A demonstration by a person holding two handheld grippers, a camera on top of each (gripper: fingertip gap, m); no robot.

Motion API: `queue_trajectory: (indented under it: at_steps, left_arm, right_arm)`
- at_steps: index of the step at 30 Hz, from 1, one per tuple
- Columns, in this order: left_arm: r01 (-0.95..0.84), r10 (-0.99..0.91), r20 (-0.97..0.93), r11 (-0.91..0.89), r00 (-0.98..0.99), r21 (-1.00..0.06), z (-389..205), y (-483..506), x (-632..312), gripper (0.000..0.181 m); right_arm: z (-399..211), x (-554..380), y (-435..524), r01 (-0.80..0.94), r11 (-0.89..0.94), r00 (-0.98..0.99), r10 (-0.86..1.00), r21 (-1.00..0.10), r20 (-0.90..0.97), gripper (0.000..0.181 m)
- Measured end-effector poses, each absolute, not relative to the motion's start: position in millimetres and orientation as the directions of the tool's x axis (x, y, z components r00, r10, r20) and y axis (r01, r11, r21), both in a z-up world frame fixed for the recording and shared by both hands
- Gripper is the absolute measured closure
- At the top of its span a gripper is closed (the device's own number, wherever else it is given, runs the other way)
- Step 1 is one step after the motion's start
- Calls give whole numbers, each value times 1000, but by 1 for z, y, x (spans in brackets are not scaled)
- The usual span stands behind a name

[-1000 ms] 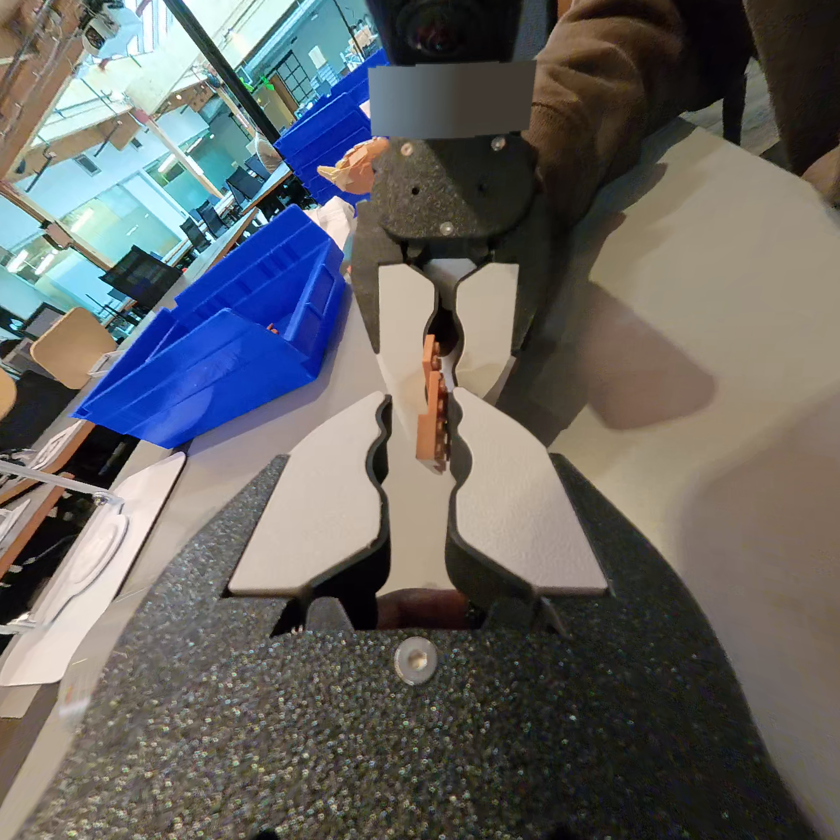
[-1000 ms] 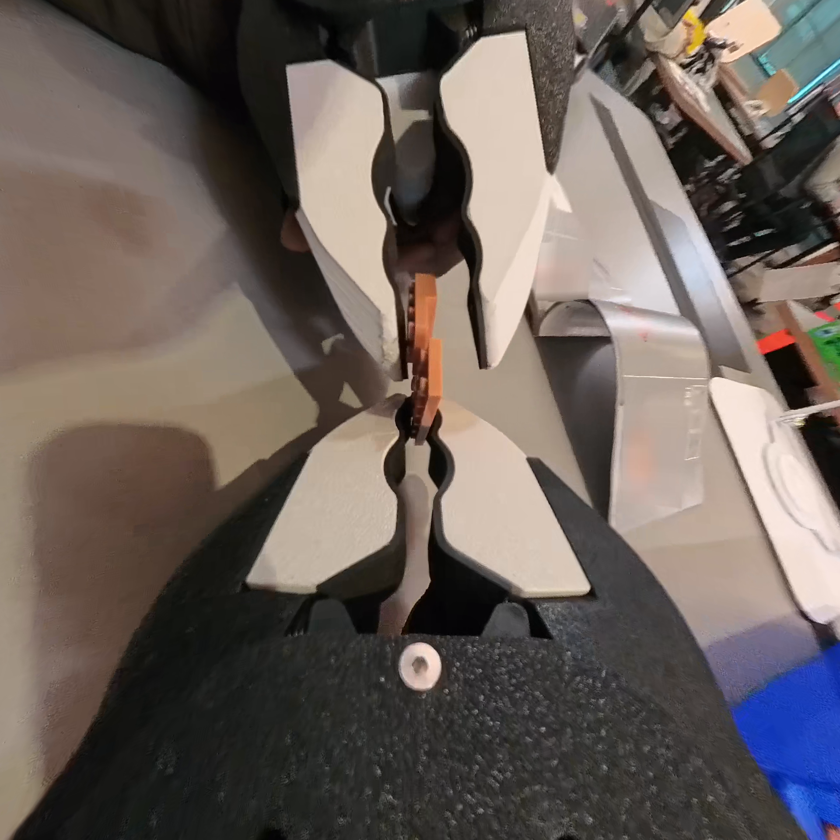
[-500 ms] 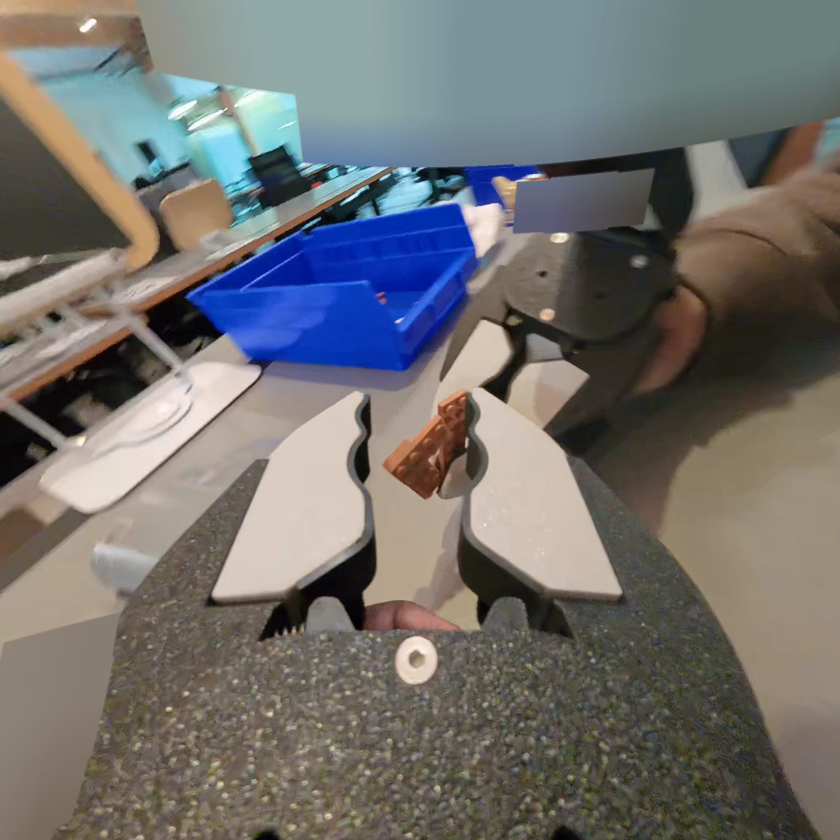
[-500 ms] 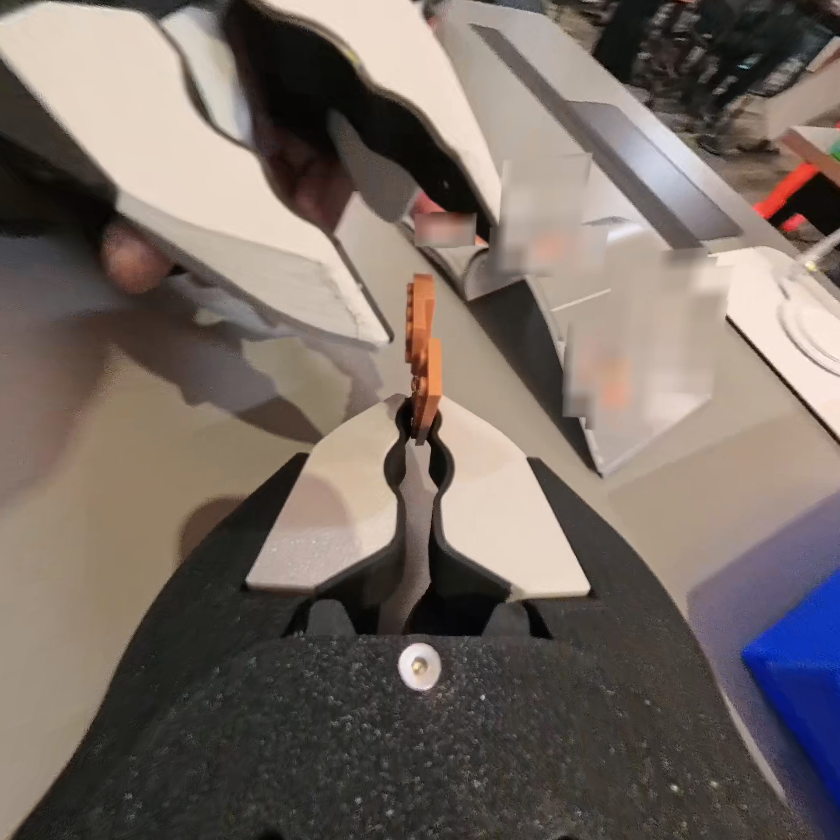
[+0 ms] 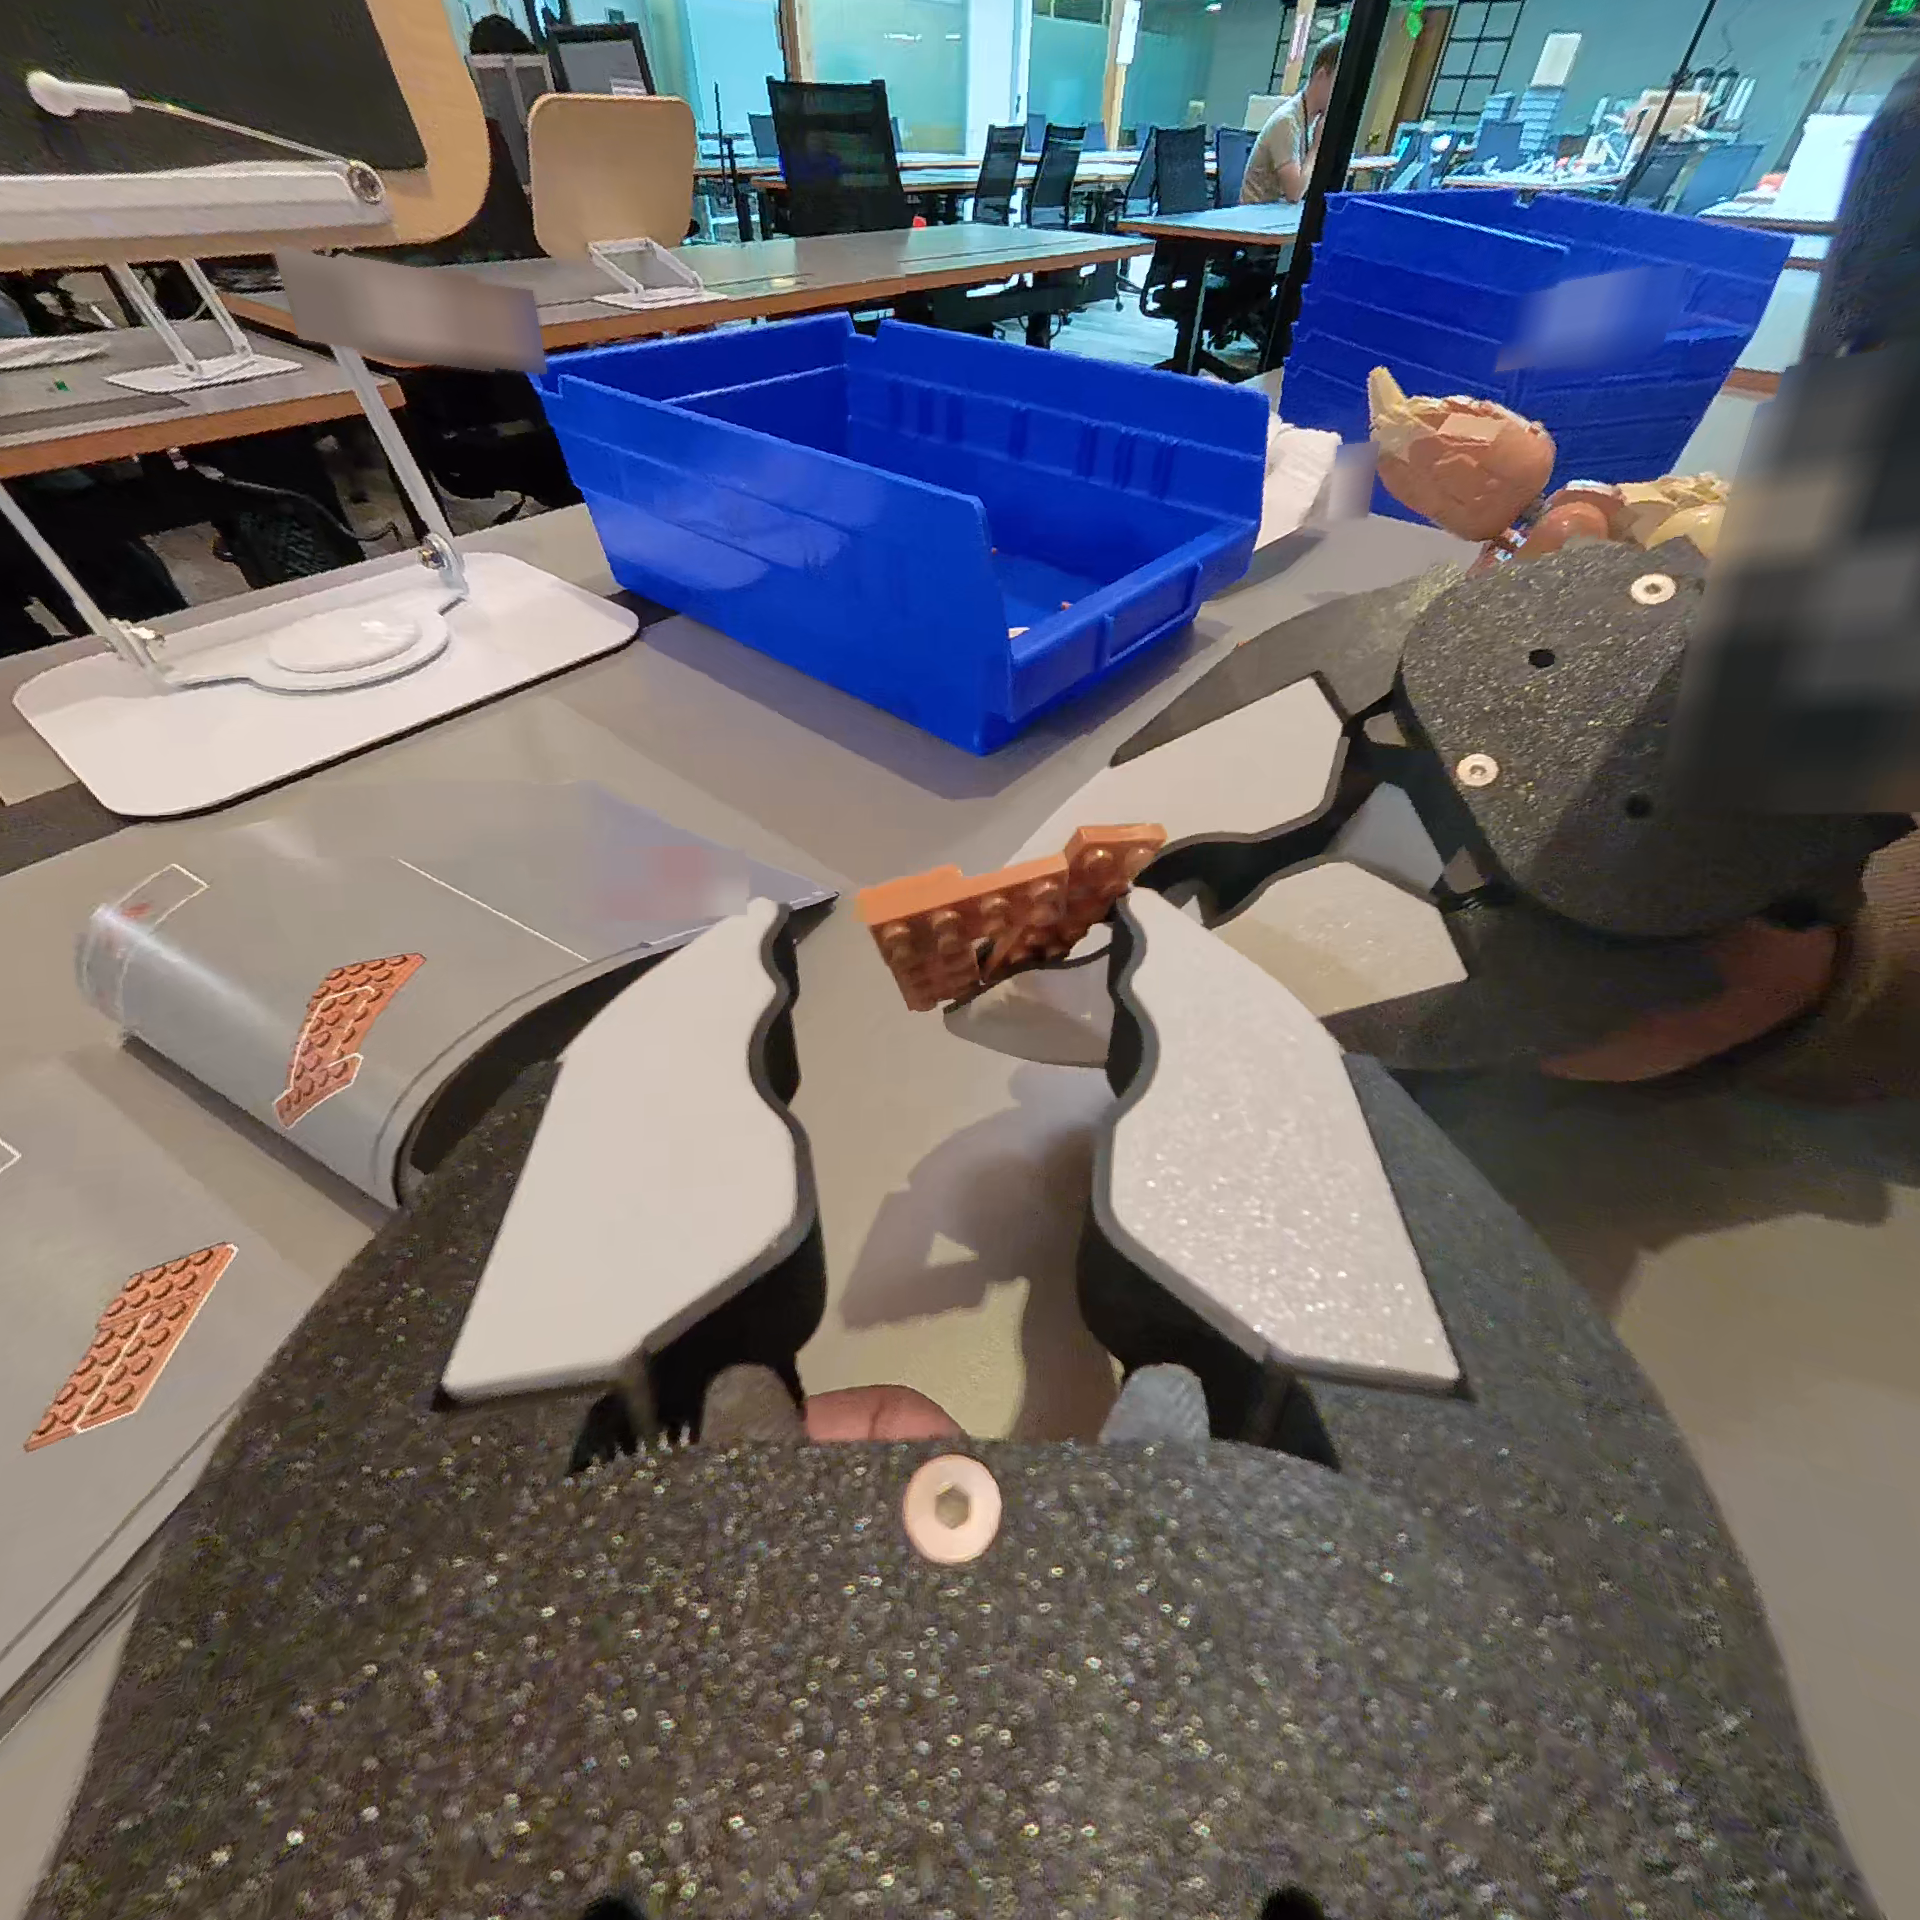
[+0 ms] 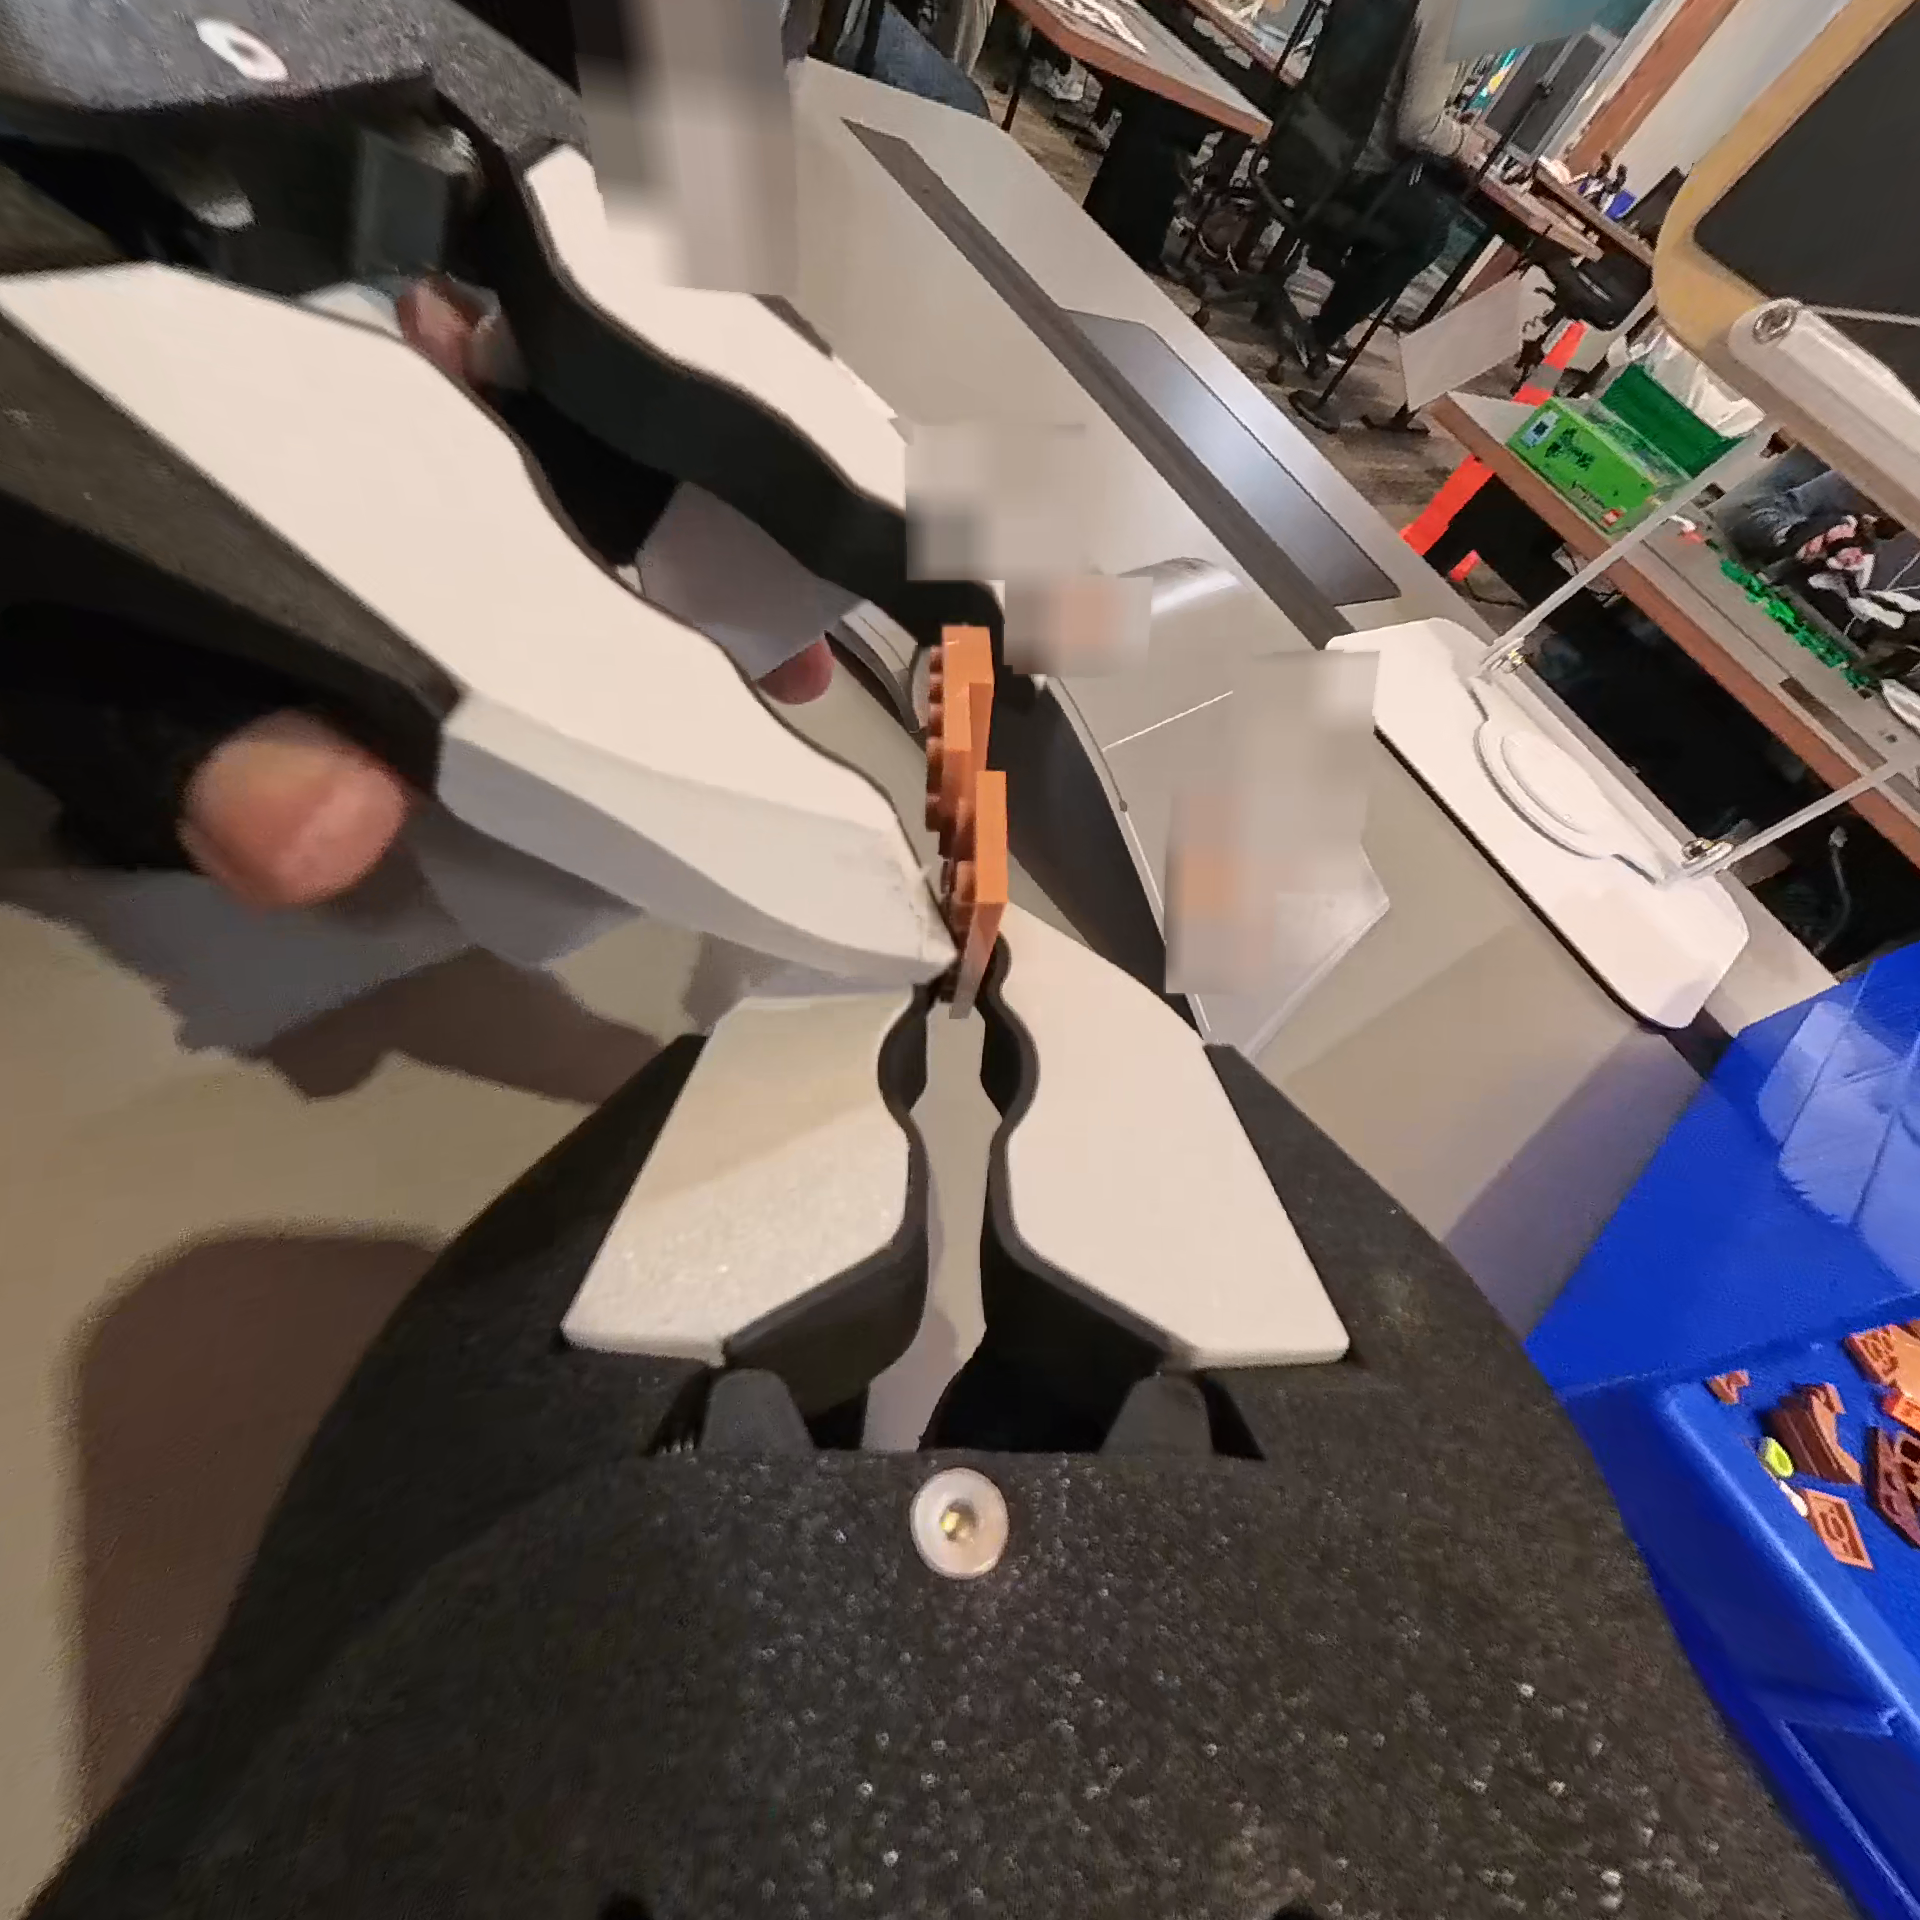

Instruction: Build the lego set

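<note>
An orange-brown Lego plate assembly (image 5: pixel 987 920) is held on edge above the grey table (image 5: pixel 1714 1403). My right gripper (image 6: pixel 958 982) is shut on its lower edge, with the plates (image 6: pixel 971 769) sticking out forward. In the left wrist view the right gripper (image 5: pixel 1138 878) comes in from the right. My left gripper (image 5: pixel 948 914) is open, its fingers wide apart on either side of the plates. In the right wrist view one of its fingers (image 6: pixel 623 675) touches the studded side near my right fingertips.
A blue bin (image 5: pixel 904 520) with loose brown pieces (image 6: pixel 1860 1455) stands behind. An open instruction booklet (image 5: pixel 312 1018) lies at the left. A white stand base (image 5: pixel 312 665), stacked blue bins (image 5: pixel 1507 332) and a brown built model (image 5: pixel 1455 468) are farther back. The tips of both grippers are at nearly the same place. The brown built model (image 5: pixel 1455 468) is about 35 cm from both grippers' fingertips.
My left gripper has opened and swung from head-on with the right gripper to an angle from the side. The plates stay in the right gripper.
</note>
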State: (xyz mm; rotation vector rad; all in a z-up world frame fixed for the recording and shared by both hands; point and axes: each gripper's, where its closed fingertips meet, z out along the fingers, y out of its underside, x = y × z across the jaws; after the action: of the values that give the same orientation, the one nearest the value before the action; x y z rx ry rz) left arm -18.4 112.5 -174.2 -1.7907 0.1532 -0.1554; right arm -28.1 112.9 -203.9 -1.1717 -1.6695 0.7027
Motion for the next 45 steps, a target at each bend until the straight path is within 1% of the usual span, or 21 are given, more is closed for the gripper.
queue_trajectory:
  at_steps: [7,13,17,20,28,31,42,43,45]
  left_arm:
    - [-20,-184,22,-225,983,-974,-175,112,-22,127]
    - [48,-194,92,-219,977,-975,-173,111,-20,133]
    - [54,-203,98,-214,974,-975,-173,110,-17,137]
    - [22,-220,74,-226,973,-974,-176,111,-12,131]
    - [-44,-190,-6,-196,982,-980,-173,111,-8,125]
    - [-39,-175,-6,-184,985,-982,-171,110,-8,128]
    - [-15,-190,22,-192,982,-981,-172,109,-9,130]
    - [-12,-210,27,-183,977,-983,-170,108,-6,141]
    - [-8,-207,30,-179,978,-984,-170,108,-6,142]
  right_arm:
    - [-203,-28,114,379,411,-83,907,-829,412,176]
    - [-198,-28,116,368,454,-58,882,-811,467,176]
    - [-198,-28,117,371,451,-48,882,-812,468,177]
    - [-198,-28,117,369,439,-46,889,-819,455,177]
    - [-198,-29,111,364,473,-54,871,-802,489,177]
    - [-197,-29,109,357,489,-52,861,-796,506,176]
    - [-198,-29,108,358,491,-54,860,-794,508,176]
    - [-198,-29,108,358,491,-53,860,-794,508,176]
    - [-198,-29,108,355,491,-53,860,-795,507,177]
